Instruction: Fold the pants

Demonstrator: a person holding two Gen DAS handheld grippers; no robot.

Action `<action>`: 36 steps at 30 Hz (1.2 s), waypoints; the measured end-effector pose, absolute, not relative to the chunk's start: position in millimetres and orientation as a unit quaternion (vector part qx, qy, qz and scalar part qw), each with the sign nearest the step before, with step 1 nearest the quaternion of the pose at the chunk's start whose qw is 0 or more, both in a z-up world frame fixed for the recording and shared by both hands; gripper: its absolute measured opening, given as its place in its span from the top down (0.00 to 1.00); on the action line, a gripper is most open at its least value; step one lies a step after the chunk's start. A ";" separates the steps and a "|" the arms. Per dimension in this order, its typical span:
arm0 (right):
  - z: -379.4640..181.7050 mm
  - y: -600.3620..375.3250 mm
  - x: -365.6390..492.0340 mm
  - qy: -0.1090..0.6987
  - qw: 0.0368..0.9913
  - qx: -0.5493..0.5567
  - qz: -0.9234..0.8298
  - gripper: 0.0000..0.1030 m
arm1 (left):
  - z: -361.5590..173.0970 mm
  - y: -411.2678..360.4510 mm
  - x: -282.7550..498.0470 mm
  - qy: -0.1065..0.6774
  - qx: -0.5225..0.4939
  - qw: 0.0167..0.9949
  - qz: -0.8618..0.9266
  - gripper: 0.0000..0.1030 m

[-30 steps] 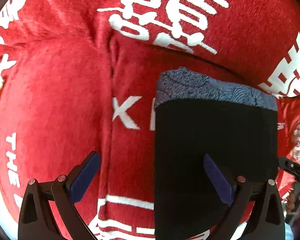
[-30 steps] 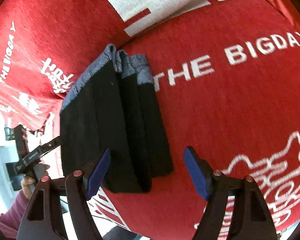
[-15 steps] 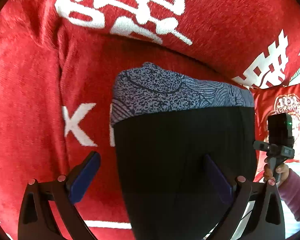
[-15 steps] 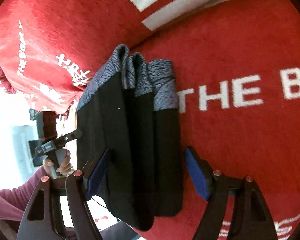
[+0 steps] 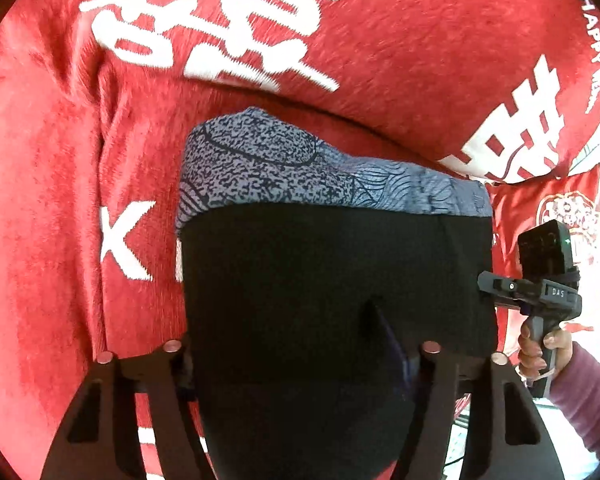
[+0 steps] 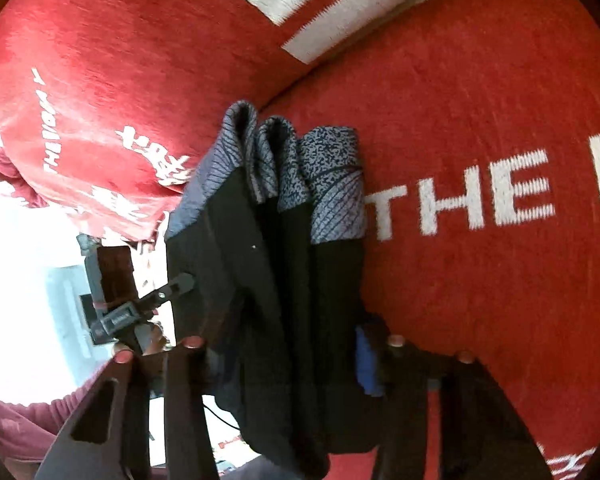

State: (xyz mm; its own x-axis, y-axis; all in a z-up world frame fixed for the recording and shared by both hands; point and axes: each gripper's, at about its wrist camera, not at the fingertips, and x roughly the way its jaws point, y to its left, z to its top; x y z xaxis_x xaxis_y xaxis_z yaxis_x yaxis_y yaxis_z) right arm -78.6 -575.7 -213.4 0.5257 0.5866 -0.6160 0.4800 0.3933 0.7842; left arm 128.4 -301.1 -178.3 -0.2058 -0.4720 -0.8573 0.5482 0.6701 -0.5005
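The folded pants (image 5: 332,272) are black with a grey-blue patterned band at the far end. They lie on the red sofa seat. In the left wrist view they fill the space between my left gripper's (image 5: 296,356) fingers, which press in on the near end of the stack. In the right wrist view the pants (image 6: 276,280) show as several stacked layers seen from the side. My right gripper (image 6: 280,356) is closed in on the stack's near end, a blue pad (image 6: 366,364) against its right side.
The red sofa cover (image 5: 400,32) carries white characters and letters; its backrest rises behind the pants. A red cushion (image 5: 548,200) stands at the right. The right gripper's handle and the hand holding it (image 5: 548,292) show at the right edge of the left wrist view.
Both grippers have closed from wide open onto the near end of the folded pants. Both cameras have moved closer to the stack.
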 end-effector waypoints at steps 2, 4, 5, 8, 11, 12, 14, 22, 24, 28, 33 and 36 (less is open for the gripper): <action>-204.7 -573.3 -82.9 0.474 0.679 0.558 0.047 0.58 | -167.9 -296.4 125.9 0.657 0.028 0.634 -0.407 0.38; -196.7 -576.1 -87.1 0.468 0.679 0.563 0.057 0.59 | -155.3 -289.9 120.8 0.654 0.025 0.638 -0.405 0.38; -190.9 -573.8 -89.8 0.465 0.678 0.566 0.065 0.59 | -148.1 -286.1 116.4 0.653 0.025 0.641 -0.402 0.38; -178.4 -567.5 -100.0 0.460 0.674 0.572 0.082 0.59 | -131.0 -273.6 104.4 0.651 0.023 0.647 -0.397 0.38; -170.2 -554.3 -114.3 0.451 0.665 0.588 0.093 0.59 | -113.9 -256.7 86.4 0.654 0.024 0.649 -0.388 0.38; -169.0 -551.1 -118.1 0.450 0.662 0.591 0.094 0.59 | -109.9 -251.2 80.2 0.656 0.025 0.649 -0.385 0.38; -165.8 -538.3 -132.6 0.449 0.655 0.599 0.099 0.59 | -105.3 -240.3 69.0 0.660 0.027 0.647 -0.380 0.38; -198.3 -493.9 -159.2 0.469 0.641 0.604 0.070 0.59 | -154.2 -215.7 44.4 0.676 0.065 0.640 -0.360 0.38; -210.6 -493.1 -164.7 0.483 0.653 0.581 0.050 0.57 | -170.8 -210.4 45.4 0.660 0.062 0.658 -0.356 0.25; -222.9 -499.3 -174.0 0.479 0.657 0.581 0.026 0.47 | -185.2 -204.2 52.4 0.662 0.044 0.665 -0.342 0.01; -212.1 -492.5 -185.8 0.483 0.661 0.574 -0.022 0.37 | -177.2 -201.4 50.2 0.659 0.068 0.673 -0.328 0.01; -197.1 -483.2 -191.4 0.501 0.663 0.551 -0.074 0.34 | -166.3 -199.0 44.2 0.652 0.109 0.687 -0.301 0.01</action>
State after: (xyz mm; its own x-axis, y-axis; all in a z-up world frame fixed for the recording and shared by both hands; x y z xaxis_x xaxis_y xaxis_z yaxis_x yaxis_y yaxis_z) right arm -191.4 -483.2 -197.1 0.4862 0.4551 -0.7460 0.6510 0.3809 0.6566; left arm 44.2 -199.0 -166.3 -0.0314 -0.2719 -0.9618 0.5568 0.7944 -0.2428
